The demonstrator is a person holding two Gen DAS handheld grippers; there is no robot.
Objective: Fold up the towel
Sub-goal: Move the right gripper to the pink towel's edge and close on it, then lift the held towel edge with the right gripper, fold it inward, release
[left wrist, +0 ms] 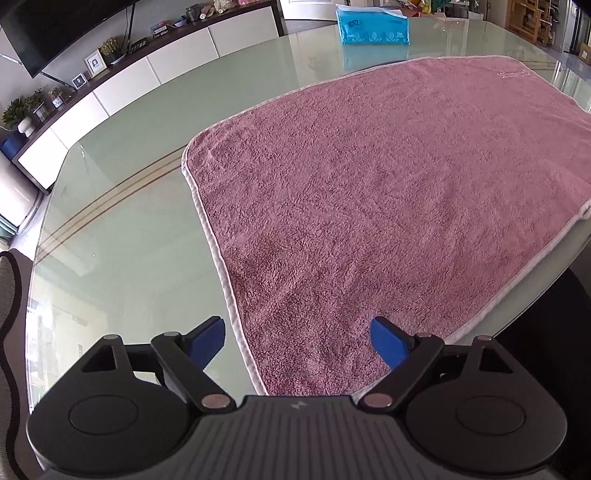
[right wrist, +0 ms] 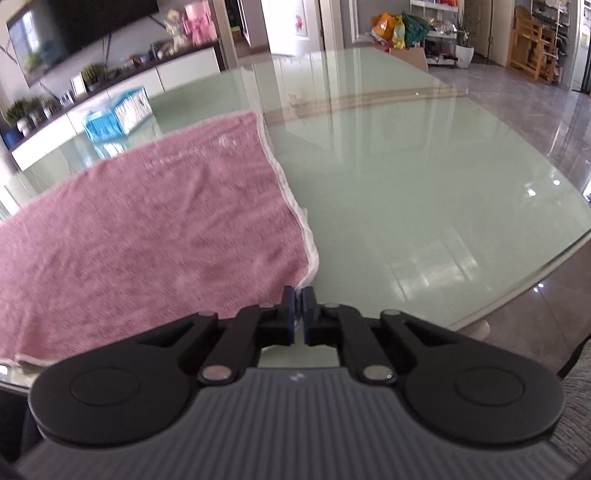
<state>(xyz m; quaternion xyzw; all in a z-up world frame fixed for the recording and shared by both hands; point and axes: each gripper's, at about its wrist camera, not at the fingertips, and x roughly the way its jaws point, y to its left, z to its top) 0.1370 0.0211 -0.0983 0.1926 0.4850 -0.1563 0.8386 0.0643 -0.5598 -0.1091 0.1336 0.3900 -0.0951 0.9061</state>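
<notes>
**Right fingers pinching the towel's near corner, left fingers spread over its other edge**

Here I am looking down both grippers at a pink towel lying spread flat on the pale green glass tabletop. In the left wrist view its long axis is running away from me, toward the blue tissue pack sitting on the tabletop beyond the far end. A white hem is edging it all round, and some pale stitched lettering is showing near the far corner, too small for me to read.

My left gripper is hanging with its blue fingers wide apart, straddling the towel's near left hem, one pad over bare glass and the other over the pile; I cannot tell whether either is touching.

My right gripper is holding its fingers together on the white hem at the towel's near right corner, where the cloth is bunching up slightly.
</notes>
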